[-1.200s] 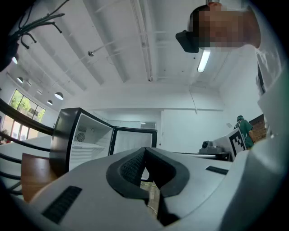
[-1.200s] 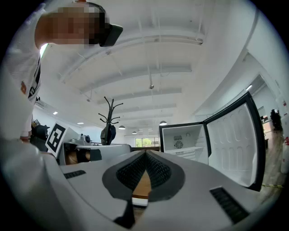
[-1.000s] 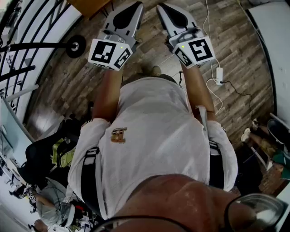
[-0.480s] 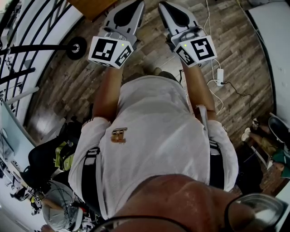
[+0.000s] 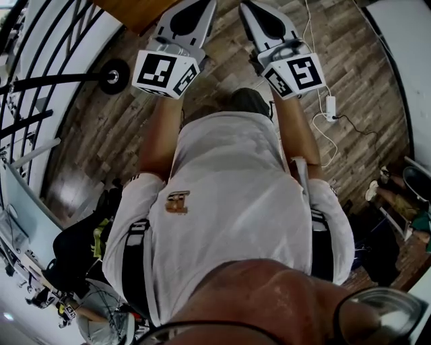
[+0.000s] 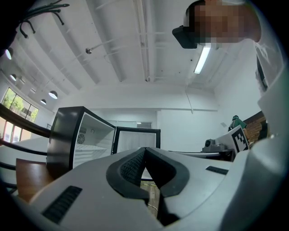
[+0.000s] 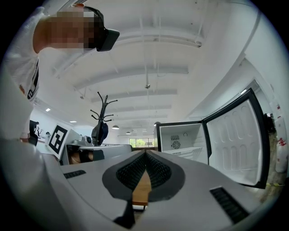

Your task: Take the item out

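Both have edged forward: left gripper (image 6: pixel 144 152) and right gripper (image 7: pixel 145 153), jaws together, empty; part them before reaching the open fridge (image 7: pixel 187 140).

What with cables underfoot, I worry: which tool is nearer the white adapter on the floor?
Right. The adapter lies on the floor just to the right of the right tool; the left tool is held farther left.

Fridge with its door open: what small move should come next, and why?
Probably carry the left gripper and right gripper closer to the open fridge: both are shut and empty, and the fridge stands apart ahead, with no item in view yet.
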Motion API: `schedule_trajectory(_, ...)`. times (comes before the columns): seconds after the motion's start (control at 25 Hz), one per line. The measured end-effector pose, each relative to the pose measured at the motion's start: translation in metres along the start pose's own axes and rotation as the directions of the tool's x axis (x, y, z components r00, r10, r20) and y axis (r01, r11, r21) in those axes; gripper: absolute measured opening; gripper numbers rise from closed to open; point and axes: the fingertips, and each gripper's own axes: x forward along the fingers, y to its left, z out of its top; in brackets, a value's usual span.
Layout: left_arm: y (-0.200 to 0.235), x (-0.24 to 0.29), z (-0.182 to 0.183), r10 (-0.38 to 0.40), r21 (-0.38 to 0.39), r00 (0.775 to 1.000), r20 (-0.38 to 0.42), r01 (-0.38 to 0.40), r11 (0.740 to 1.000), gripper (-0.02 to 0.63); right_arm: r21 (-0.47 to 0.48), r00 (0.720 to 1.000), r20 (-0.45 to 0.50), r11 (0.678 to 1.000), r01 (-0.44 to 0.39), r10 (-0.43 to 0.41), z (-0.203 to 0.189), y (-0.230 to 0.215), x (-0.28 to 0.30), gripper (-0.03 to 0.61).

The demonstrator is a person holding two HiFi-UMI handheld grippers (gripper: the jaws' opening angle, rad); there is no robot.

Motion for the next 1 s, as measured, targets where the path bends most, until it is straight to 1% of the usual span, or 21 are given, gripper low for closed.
schedule_trajectory(0.28,0.019,0.015,-0.006,-0.007,-0.024,1.000,-0.006,0.007,1.000,0.018,0.005,1.000,-0.013,1.000,0.016,-0.016,-0.007,-0.015,0.015,0.032)
schedule_trajectory(0.44,0.033,0.032,-0.012,0.002,-0.011,1.000,-0.019,-0.002,1.000,0.018,0.006,1.000,-0.009,1.000,0.006,-0.006,-0.010,-0.033,0.030,0.032)
schedule_trajectory(0.68,0.058,0.076,-0.024,0.022,0.028,0.999,-0.044,-0.021,0.999,0.018,-0.013,1.000,-0.014,1.000,-0.010,0.010,-0.015,-0.077,0.059,0.032)
schedule_trajectory(1.0,0.100,0.141,-0.035,0.041,0.043,0.998,-0.044,-0.039,0.998,0.018,-0.043,1.000,-0.023,0.999,-0.014,0.013,-0.020,-0.143,0.103,0.032)
